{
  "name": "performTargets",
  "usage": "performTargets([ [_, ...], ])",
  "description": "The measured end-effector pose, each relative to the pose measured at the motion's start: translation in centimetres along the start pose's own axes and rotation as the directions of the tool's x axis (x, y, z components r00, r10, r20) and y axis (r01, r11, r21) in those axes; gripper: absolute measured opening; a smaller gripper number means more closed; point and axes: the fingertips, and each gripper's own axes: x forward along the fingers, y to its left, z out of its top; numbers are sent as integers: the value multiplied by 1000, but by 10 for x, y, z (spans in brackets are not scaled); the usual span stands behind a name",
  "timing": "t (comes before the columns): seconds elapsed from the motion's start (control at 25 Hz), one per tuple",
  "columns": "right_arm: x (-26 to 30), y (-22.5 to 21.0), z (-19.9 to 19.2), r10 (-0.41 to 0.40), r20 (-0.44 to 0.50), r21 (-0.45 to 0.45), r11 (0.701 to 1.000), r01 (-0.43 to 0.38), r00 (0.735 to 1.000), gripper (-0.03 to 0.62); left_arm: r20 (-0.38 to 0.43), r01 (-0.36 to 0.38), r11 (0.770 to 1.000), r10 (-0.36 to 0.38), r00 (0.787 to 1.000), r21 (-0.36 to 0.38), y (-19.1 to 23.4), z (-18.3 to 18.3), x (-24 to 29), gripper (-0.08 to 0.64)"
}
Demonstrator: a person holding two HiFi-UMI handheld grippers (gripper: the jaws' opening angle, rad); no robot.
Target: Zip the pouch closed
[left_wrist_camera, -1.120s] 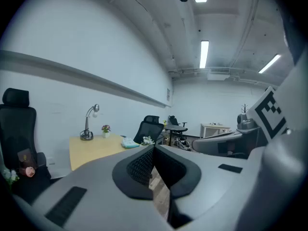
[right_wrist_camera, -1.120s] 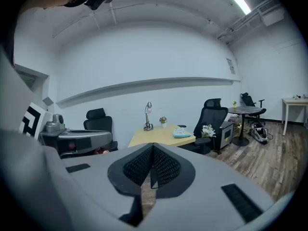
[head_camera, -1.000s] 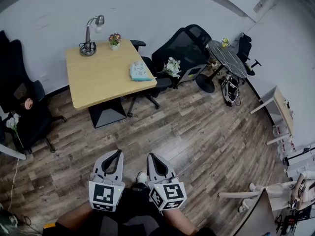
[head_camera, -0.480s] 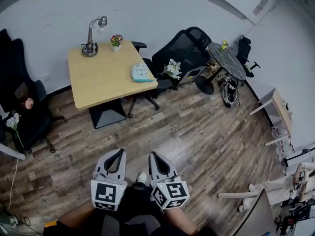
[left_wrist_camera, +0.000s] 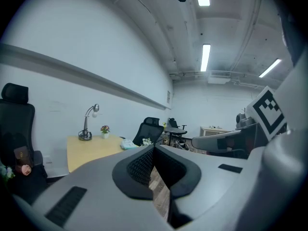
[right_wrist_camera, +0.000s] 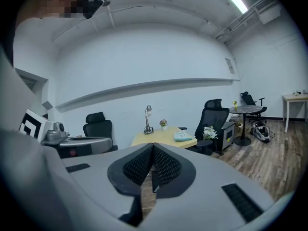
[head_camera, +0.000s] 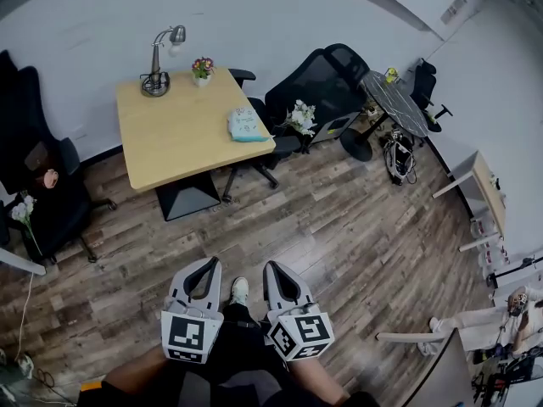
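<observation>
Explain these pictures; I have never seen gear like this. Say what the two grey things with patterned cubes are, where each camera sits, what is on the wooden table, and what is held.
A person holds a two-jaw gripper in each hand: the left gripper and the right gripper; the cubes are part of them. One camera looks down from the person's head; the other two ride on the grippers, looking along their jaws. Both pairs of jaws are closed on nothing. Farther off, the wooden table carries a desk lamp, a small flower pot and a pale blue-green pouch near its edge.
</observation>
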Motion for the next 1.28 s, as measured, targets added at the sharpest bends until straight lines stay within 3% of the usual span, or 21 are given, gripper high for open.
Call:
performTargets([
  [0.68,99,-98,48,73,11,37,997,-73,997,15,-41,-45,998,47,998,34,7,37,131,9],
  [0.96,128,-135,56,134,2,45,990,-134,991,15,-35,-105,993,107,994,54,4,47,171,9],
  [1.12,139,-157,58,173,-9,44,984,-172,985,15,-72,-138,990,141,987,39,-4,44,194,9],
  [1.28,144,-177,57,206,-18,40,978,-205,978,15,-32,-159,986,161,986,57,-16,50,213,9],
])
